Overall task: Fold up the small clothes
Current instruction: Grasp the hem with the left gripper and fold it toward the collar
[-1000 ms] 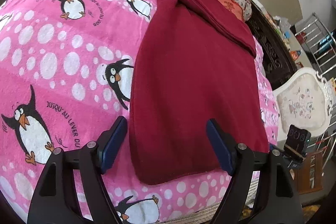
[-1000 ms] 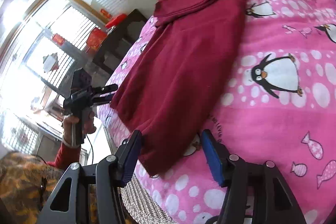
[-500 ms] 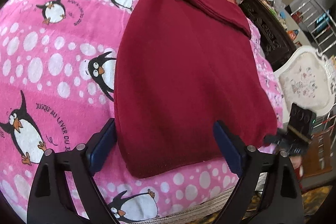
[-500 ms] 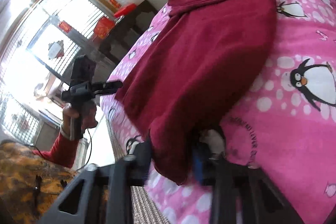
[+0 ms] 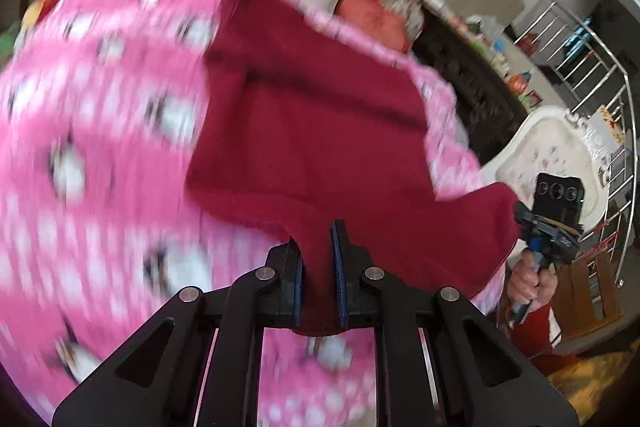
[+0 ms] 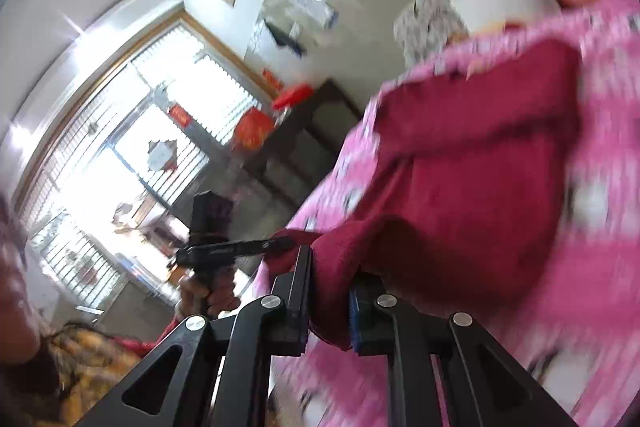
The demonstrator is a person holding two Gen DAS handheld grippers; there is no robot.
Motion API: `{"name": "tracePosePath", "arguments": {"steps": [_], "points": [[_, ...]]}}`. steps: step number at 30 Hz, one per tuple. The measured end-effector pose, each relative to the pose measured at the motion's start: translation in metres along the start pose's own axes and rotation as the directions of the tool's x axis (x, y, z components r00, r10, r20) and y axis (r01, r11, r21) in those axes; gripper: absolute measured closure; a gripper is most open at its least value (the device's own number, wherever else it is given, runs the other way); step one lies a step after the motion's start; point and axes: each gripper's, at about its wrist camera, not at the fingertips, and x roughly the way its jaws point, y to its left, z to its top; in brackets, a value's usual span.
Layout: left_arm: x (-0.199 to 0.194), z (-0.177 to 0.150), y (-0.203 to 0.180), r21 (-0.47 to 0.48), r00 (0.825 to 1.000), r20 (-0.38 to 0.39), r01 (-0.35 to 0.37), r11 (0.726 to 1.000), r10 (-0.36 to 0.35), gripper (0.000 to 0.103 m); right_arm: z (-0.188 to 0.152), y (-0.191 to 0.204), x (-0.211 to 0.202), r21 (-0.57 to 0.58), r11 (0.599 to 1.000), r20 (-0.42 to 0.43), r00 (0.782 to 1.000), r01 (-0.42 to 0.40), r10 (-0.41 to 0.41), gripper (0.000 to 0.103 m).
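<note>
With the left gripper (image 5: 318, 275) clamped on one near corner of the dark red garment (image 5: 320, 131) and the right gripper (image 6: 330, 301) closing on the other, its hem lifts off the pink penguin blanket (image 5: 100, 155), and a thin pinch may slip, spoiling the fold.

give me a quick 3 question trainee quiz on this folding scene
1. True or false: the left claw has the hem of the dark red garment pinched between its fingers.
2. What does the garment lie on? A) a bare wooden table B) a pink penguin-print blanket C) a white tiled floor
3. Fill in: the right claw grips the garment's near ____.

Key
1. True. The cloth sits between the blue pads.
2. B
3. Corner. The right claw is closing on the fabric bunched between its fingers.
</note>
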Motion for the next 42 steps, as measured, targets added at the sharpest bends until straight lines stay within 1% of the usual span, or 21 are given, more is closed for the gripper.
{"name": "tracePosePath", "arguments": {"steps": [6, 8, 11, 12, 14, 16, 17, 19, 20, 21, 22, 23, 25, 28, 31, 33, 36, 38, 39, 40, 42], "points": [[0.024, 0.108, -0.010, 0.045, 0.995, 0.100, -0.010, 0.999, 0.005, 0.092, 0.092, -0.039, 0.005, 0.000, 0.995, 0.113, 0.988, 0.104, -0.103, 0.089], [0.048, 0.153, -0.010, 0.054, 0.990, 0.132, -0.051, 0.997, 0.044, 0.092, 0.116, -0.055, 0.010, 0.014, 0.989, 0.131, 0.980, 0.150, -0.151, 0.089], [0.093, 0.200, 0.002, 0.016, 0.988, 0.123, -0.095, 0.995, 0.092, 0.092, 0.152, -0.095, 0.026, 0.055, 0.957, 0.151, 0.945, 0.285, -0.290, 0.089], [0.109, 0.213, 0.011, -0.012, 0.987, 0.113, -0.116, 0.993, 0.116, 0.092, 0.160, -0.110, 0.030, 0.077, 0.948, 0.156, 0.935, 0.310, -0.318, 0.086], [0.136, 0.231, 0.029, -0.080, 0.985, 0.073, -0.150, 0.985, 0.156, 0.092, 0.176, -0.147, 0.048, 0.116, 0.905, 0.103, 0.901, 0.410, -0.422, 0.078], [0.143, 0.244, 0.045, -0.141, 0.988, 0.070, -0.130, 0.981, 0.141, 0.088, 0.190, -0.171, 0.057, 0.141, 0.897, 0.070, 0.899, 0.419, -0.432, 0.078], [0.141, 0.247, 0.049, -0.145, 0.986, 0.085, -0.132, 0.981, 0.145, 0.084, 0.193, -0.175, 0.057, 0.142, 0.899, 0.072, 0.901, 0.415, -0.427, 0.074], [0.128, 0.252, 0.050, -0.127, 0.976, 0.133, -0.159, 0.979, 0.175, 0.063, 0.199, -0.170, 0.051, 0.120, 0.900, 0.098, 0.897, 0.420, -0.431, 0.059], [0.120, 0.251, 0.049, -0.122, 0.967, 0.160, -0.179, 0.976, 0.197, 0.039, 0.200, -0.165, 0.043, 0.109, 0.894, 0.125, 0.886, 0.434, -0.446, 0.051], [0.111, 0.251, 0.046, -0.121, 0.958, 0.193, -0.191, 0.974, 0.212, 0.025, 0.202, -0.157, 0.041, 0.104, 0.887, 0.158, 0.873, 0.450, -0.461, 0.050], [0.101, 0.249, 0.043, -0.117, 0.949, 0.234, -0.190, 0.975, 0.213, 0.022, 0.203, -0.152, 0.033, 0.106, 0.886, 0.192, 0.865, 0.451, -0.463, 0.050], [0.093, 0.248, 0.040, -0.107, 0.944, 0.259, -0.180, 0.978, 0.203, 0.021, 0.206, -0.146, 0.027, 0.115, 0.891, 0.216, 0.865, 0.439, -0.454, 0.050], [0.089, 0.244, 0.036, -0.092, 0.949, 0.255, -0.168, 0.982, 0.186, 0.021, 0.202, -0.133, 0.022, 0.108, 0.908, 0.228, 0.878, 0.406, -0.420, 0.050], [0.098, 0.234, 0.027, -0.056, 0.956, 0.230, -0.174, 0.983, 0.182, 0.021, 0.193, -0.111, 0.043, 0.007, 0.904, 0.153, 0.893, 0.428, -0.424, 0.050], [0.129, 0.225, 0.018, -0.003, 0.969, 0.157, -0.190, 0.982, 0.188, 0.021, 0.184, -0.104, 0.078, -0.074, 0.901, 0.075, 0.903, 0.428, -0.423, 0.050], [0.147, 0.221, 0.015, 0.011, 0.969, 0.124, -0.215, 0.976, 0.212, 0.021, 0.181, -0.111, 0.095, -0.085, 0.879, 0.045, 0.883, 0.470, -0.468, 0.050], [0.172, 0.232, 0.022, 0.004, 0.949, 0.141, -0.285, 0.959, 0.281, 0.021, 0.186, -0.140, 0.107, -0.041, 0.815, 0.022, 0.816, 0.577, -0.577, 0.050], [0.183, 0.245, 0.035, -0.032, 0.935, 0.158, -0.317, 0.948, 0.318, 0.021, 0.193, -0.168, 0.109, -0.003, 0.754, 0.014, 0.754, 0.657, -0.656, 0.050], [0.188, 0.251, 0.043, -0.053, 0.935, 0.146, -0.318, 0.947, 0.322, 0.021, 0.196, -0.180, 0.112, 0.008, 0.740, -0.013, 0.740, 0.673, -0.672, 0.050], [0.198, 0.258, 0.056, -0.091, 0.943, 0.116, -0.302, 0.949, 0.311, 0.021, 0.199, -0.197, 0.116, 0.034, 0.737, -0.068, 0.737, 0.675, -0.672, 0.050], [0.205, 0.263, 0.068, -0.123, 0.949, 0.091, -0.290, 0.949, 0.301, 0.021, 0.201, -0.214, 0.117, 0.078, 0.751, -0.098, 0.754, 0.656, -0.649, 0.049]]}}
